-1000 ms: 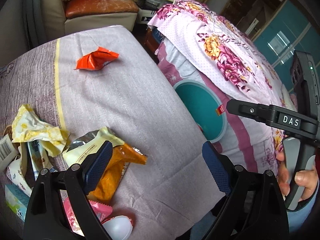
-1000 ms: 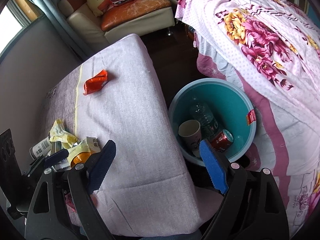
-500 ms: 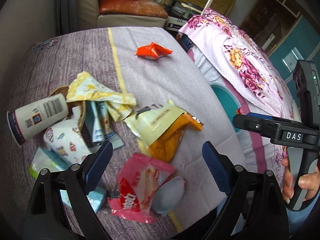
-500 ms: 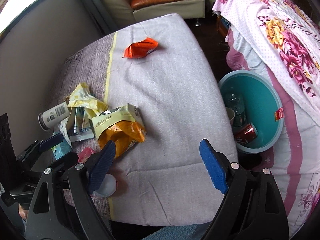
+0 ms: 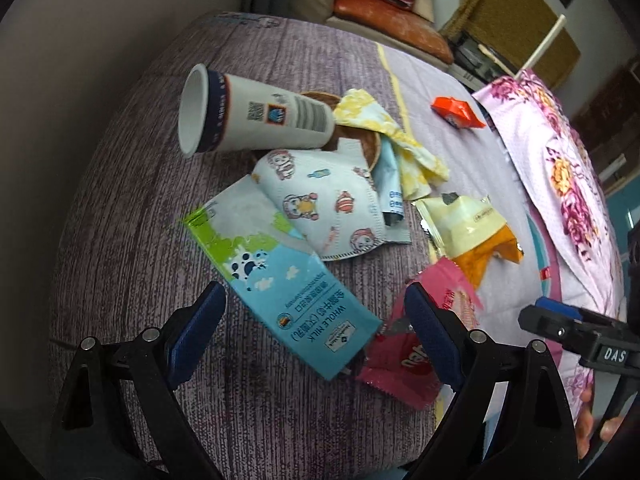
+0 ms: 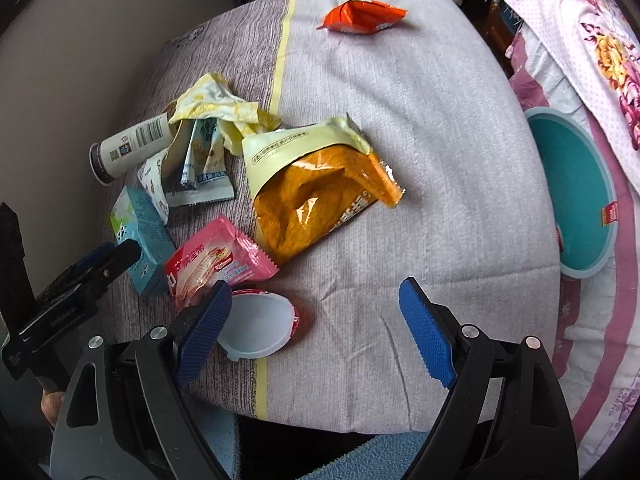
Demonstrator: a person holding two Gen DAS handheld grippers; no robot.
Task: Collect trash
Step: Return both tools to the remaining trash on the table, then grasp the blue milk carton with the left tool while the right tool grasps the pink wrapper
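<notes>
Left gripper [image 5: 314, 328] wide, empty, above blue milk carton [image 5: 288, 280] on table [image 5: 120, 240]. Right gripper [image 6: 316, 328] wide, empty, beside white plastic cup [image 6: 256, 328]; pink wrapper [image 6: 216, 260], orange bag [image 6: 316, 196] near. Teal bin [image 6: 576, 192] past table edge.

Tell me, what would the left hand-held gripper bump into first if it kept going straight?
Probably the blue milk carton: it lies between the open fingers of the left hand-held gripper, right ahead. Depth is hard to judge.

You can read "WHOLE MILK" upside down on the blue milk carton [image 5: 280, 280] nearest your left gripper, and "DAS" on the right gripper's black body [image 5: 612, 354]. The paper cup [image 5: 256, 116] carries only a barcode.
</notes>
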